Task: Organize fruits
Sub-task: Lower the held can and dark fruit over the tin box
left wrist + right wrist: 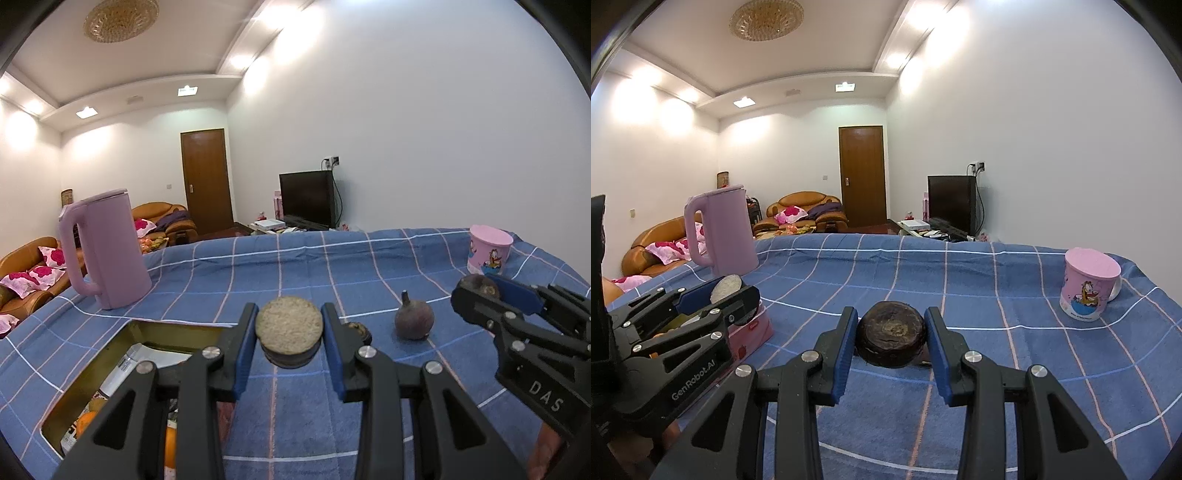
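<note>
Gripping a halved fruit [289,332], the left gripper [289,334] hovers right of the tin [110,354]. Right gripper [891,339] clamps a dark fruit [891,339], farther right.

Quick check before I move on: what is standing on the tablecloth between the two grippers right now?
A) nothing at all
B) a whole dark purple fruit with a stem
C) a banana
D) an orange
B: in the left wrist view a whole dark purple fruit stands on the blue checked cloth between the left gripper and right gripper.
</note>
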A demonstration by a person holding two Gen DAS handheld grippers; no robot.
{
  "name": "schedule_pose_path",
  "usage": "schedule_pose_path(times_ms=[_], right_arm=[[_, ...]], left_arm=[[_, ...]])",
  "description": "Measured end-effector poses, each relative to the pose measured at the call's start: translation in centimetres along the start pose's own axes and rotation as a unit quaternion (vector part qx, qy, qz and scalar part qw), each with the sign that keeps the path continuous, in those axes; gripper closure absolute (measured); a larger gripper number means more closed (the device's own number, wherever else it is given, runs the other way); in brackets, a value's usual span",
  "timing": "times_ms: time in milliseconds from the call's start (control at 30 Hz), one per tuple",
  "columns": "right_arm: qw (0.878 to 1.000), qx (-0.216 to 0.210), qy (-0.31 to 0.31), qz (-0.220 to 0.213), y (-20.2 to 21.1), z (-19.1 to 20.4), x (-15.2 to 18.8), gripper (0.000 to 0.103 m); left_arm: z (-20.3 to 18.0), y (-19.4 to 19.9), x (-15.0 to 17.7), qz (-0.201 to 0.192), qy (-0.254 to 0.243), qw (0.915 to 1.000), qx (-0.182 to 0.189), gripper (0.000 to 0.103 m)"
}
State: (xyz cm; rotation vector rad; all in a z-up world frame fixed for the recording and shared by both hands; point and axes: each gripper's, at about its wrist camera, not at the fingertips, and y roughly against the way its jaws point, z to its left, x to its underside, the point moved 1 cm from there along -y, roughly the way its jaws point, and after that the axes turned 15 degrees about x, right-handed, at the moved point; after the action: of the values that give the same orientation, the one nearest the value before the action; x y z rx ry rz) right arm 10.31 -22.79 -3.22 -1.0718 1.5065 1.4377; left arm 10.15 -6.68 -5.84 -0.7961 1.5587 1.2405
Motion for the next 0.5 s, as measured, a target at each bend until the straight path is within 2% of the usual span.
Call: schedule_pose_path(times_ms=[500], right_arm=[[1.000,-0.021,0.018,0.012,-0.4,2.9,0.1,0.064]], left_arm=[[2.2,1.5,0.7,0.012,0.014,0.9998,-0.007,0.067]])
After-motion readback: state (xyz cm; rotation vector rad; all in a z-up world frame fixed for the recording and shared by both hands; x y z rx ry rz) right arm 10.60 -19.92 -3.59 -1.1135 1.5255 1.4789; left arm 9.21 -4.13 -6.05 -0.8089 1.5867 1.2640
